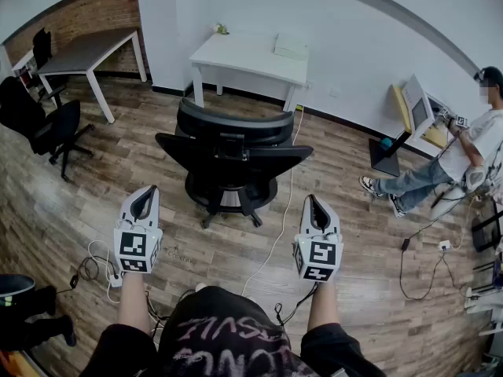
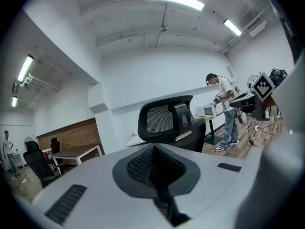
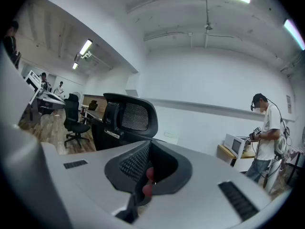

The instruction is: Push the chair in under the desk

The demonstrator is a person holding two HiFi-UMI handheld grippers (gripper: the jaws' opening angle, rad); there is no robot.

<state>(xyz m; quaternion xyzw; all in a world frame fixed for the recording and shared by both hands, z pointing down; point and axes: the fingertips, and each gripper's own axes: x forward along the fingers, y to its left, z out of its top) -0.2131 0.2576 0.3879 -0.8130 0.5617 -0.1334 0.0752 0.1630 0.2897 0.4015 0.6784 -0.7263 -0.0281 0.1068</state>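
Nothing is done yet: the chair [image 1: 233, 157] stands well out from the white desk [image 1: 244, 53]. Left gripper [image 1: 146, 197] and right gripper [image 1: 313, 204] hover short of the chair, fingers [image 2: 141, 164] closed on nothing.

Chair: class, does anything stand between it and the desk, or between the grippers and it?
Nothing visible does. The floor from the black chair to the white desk looks bare, as does the stretch from the left gripper and right gripper to the chair. A white cable lies close beside the chair's base; it might snag.
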